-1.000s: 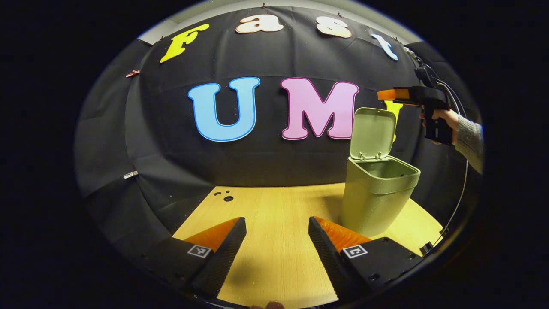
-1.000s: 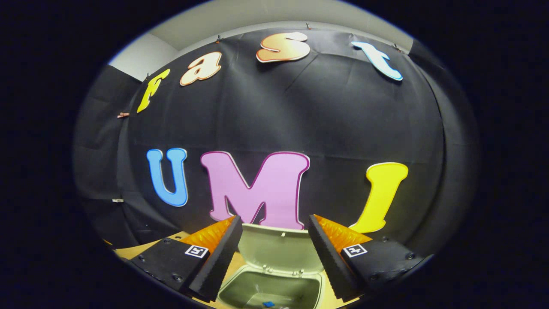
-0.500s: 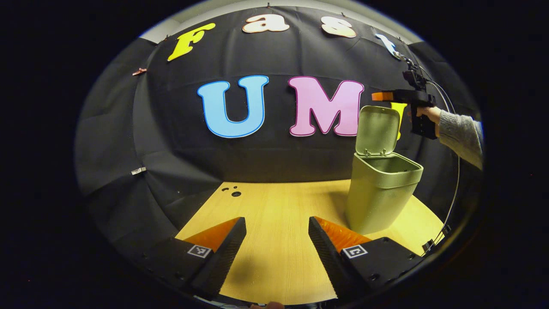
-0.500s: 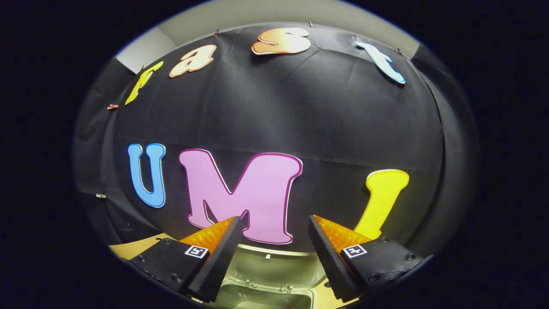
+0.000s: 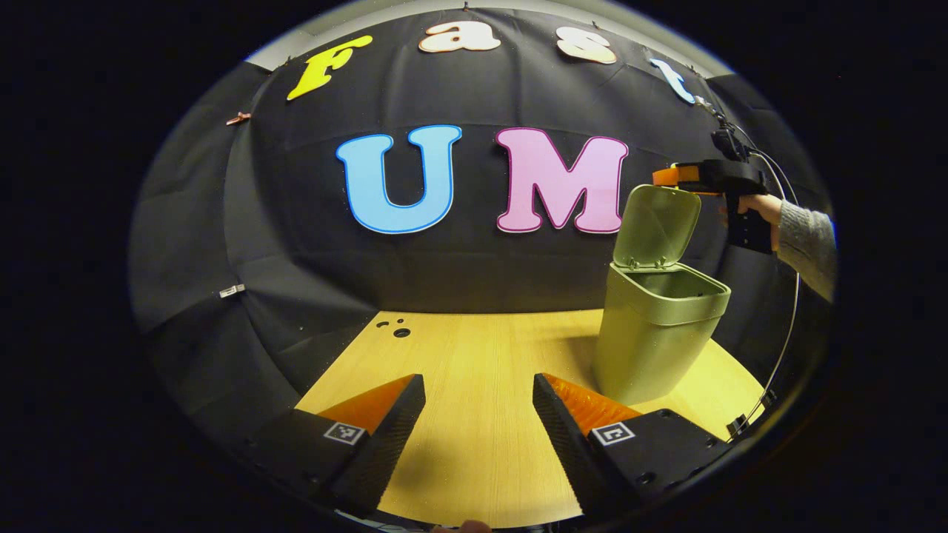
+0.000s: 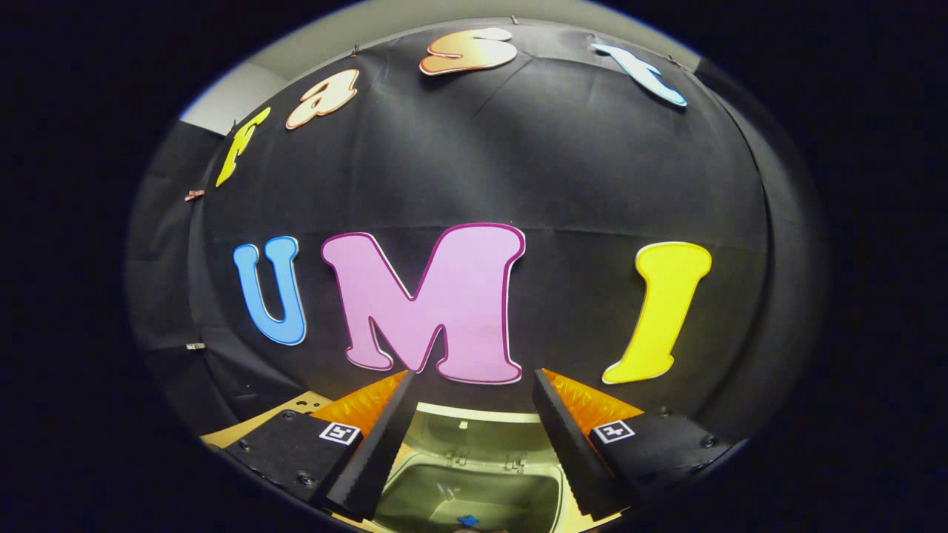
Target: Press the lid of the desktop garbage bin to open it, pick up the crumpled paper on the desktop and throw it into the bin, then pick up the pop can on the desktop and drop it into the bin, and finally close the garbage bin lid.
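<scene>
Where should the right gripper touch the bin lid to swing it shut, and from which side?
Judging from its pose, press the lid's free top edge, from behind and above. It stands nearly upright, hinged at the bin's back rim, and the right gripper, jaws open, hangs right at that edge.

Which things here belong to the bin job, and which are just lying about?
Job:
- garbage bin
- its raised lid
- right hand-held gripper, open above the lid
- left hand-held gripper, open over the desk

Lying about:
- desk
- holes in the desk
</scene>
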A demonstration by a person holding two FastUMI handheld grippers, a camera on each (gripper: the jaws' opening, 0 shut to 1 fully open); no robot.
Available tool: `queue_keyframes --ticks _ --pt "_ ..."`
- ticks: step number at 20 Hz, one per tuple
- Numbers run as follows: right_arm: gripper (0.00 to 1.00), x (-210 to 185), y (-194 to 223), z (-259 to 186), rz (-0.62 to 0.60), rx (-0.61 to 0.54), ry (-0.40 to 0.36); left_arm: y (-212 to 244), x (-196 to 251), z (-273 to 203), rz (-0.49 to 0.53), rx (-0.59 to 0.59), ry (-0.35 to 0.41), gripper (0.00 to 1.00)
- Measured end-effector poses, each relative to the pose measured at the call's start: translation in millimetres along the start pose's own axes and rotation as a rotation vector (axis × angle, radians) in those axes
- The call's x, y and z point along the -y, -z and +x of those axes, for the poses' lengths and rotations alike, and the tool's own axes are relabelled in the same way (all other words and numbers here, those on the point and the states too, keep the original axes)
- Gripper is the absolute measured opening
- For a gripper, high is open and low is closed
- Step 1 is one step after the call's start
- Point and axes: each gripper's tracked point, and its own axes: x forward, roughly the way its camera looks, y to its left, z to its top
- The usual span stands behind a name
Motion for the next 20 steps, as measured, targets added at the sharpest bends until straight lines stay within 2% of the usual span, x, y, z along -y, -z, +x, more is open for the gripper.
queue_keyframes --ticks 4,8,12,14,15,18,20 --pt "0.98 -7 17 -25 -0.022 -0.042 -0.028 -5 10 9 0.009 0.010 0.037 0.95" --pt "0.98 -10 41 -45 0.008 -0.111 -0.042 -6 22 15 0.017 0.010 0.069 0.95" --pt "0.98 -12 75 -58 -0.011 -0.208 -0.057 -9 32 19 0.032 0.015 0.097 0.95" --pt "0.98 -12 90 -63 -0.038 -0.245 -0.056 -9 37 20 0.033 0.015 0.109 0.99" --pt "0.98 -12 94 -66 -0.046 -0.259 -0.054 -9 39 20 0.034 0.013 0.115 0.95" --pt "0.98 -14 114 -72 -0.063 -0.313 -0.062 -8 41 20 0.042 0.010 0.124 0.95" --pt "0.98 -21 129 -76 -0.056 -0.368 -0.096 -9 42 20 0.042 0.009 0.128 0.95"
